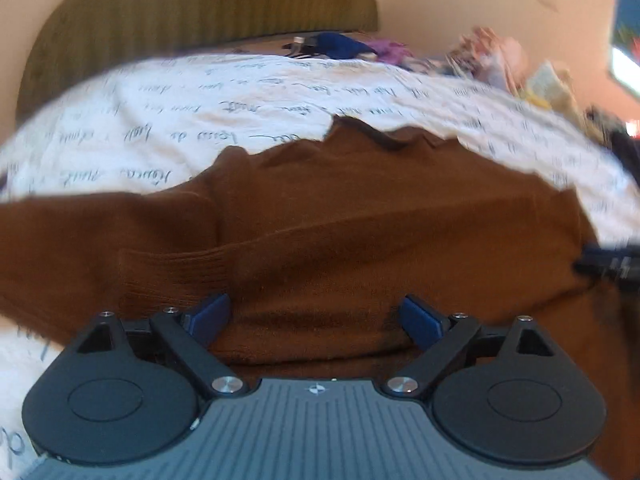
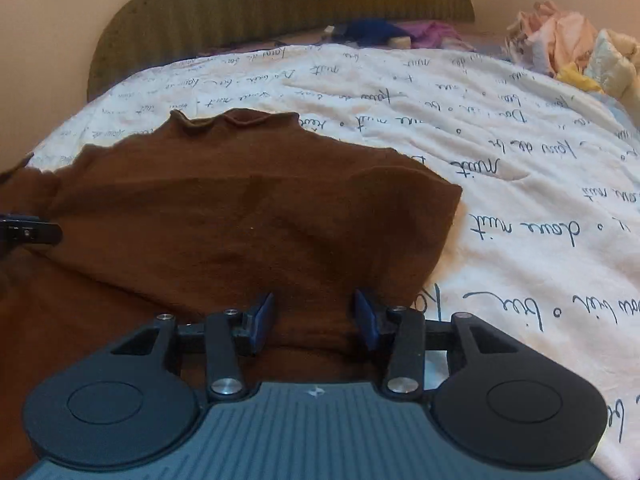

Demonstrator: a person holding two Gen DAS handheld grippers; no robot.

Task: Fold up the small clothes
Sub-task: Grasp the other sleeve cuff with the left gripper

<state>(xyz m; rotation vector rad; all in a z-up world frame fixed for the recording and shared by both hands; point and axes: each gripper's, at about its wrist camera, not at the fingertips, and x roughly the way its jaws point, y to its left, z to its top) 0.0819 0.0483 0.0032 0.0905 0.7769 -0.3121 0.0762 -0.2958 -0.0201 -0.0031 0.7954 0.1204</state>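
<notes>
A brown knitted sweater lies spread on a white bedspread with script print; its collar points toward the headboard. One sleeve is folded across the body in the left wrist view. My left gripper is open, with the sweater's near hem between its blue pads. My right gripper is open too, jaws either side of the hem near the sweater's right edge. Each gripper's tip shows at the other view's side edge.
A green striped headboard stands at the far end of the bed. Blue and purple clothes lie by it. A pile of pale clothes sits at the far right. Bare bedspread lies right of the sweater.
</notes>
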